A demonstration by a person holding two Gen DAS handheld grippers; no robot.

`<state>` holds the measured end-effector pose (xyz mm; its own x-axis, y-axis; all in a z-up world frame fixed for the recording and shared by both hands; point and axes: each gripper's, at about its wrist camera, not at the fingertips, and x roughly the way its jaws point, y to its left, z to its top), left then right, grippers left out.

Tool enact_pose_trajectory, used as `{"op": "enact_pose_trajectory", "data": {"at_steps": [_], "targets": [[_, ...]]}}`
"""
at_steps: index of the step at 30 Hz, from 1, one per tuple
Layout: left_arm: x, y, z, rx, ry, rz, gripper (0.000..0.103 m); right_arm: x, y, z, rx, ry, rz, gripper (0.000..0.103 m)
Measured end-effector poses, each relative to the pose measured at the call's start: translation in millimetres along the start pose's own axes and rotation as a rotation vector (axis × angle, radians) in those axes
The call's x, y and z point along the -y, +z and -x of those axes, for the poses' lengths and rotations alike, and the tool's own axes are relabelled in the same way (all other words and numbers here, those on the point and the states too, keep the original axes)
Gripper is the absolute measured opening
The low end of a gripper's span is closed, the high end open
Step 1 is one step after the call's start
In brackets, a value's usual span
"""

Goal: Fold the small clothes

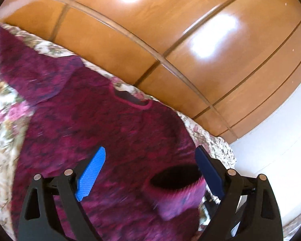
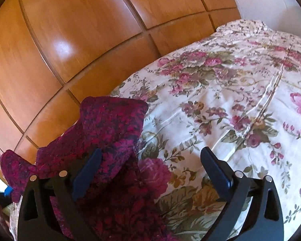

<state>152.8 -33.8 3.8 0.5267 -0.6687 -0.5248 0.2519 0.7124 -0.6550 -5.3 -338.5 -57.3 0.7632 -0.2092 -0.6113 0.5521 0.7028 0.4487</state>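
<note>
A magenta and dark knitted sweater [image 1: 102, 120] lies spread on a floral bedspread [image 1: 8, 120], neckline [image 1: 130, 99] toward the wardrobe. One sleeve cuff [image 1: 176, 184] lies folded over the body near my left gripper [image 1: 150, 156], which is open and hovers above the sweater, holding nothing. In the right wrist view, part of the sweater [image 2: 110, 124] is bunched and raised at the left. My right gripper [image 2: 150, 160] is open beside it, its left finger [image 2: 90, 168] over the fabric, its right finger [image 2: 214, 168] over the bedspread [image 2: 230, 100].
A glossy wooden wardrobe [image 1: 170, 30] runs along the far side of the bed and also shows in the right wrist view [image 2: 70, 30]. A white wall [image 1: 281, 130] stands at the right. The bedspread extends far to the right.
</note>
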Motion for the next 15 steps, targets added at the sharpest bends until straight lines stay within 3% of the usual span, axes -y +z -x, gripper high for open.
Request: {"op": "enact_pose_trajectory", "data": {"at_steps": [3, 6, 7, 8, 11, 15], "targets": [[13, 2, -32, -0.090, 0.038, -0.036, 0.088, 11, -2, 0, 0.000, 0.018, -0.020, 0.099], [18, -14, -53, -0.178, 0.014, -0.077, 0.043, 10, -2, 0, 0.001, 0.022, -0.022, 0.099], [21, -24, -55, -0.199, 0.008, -0.114, 0.021, 11, -2, 0, -0.001, 0.026, -0.025, 0.099], [23, -30, -54, -0.204, -0.004, -0.145, 0.012, 12, -2, -1, -0.002, 0.030, -0.028, 0.099], [35, -37, -28, -0.114, -0.036, -0.266, 0.004, 14, -3, 0, 0.003, 0.048, -0.043, 0.099], [38, -14, 20, 0.073, -0.054, -0.293, 0.000, 16, -3, 3, 0.015, 0.060, -0.051, 0.099]]}}
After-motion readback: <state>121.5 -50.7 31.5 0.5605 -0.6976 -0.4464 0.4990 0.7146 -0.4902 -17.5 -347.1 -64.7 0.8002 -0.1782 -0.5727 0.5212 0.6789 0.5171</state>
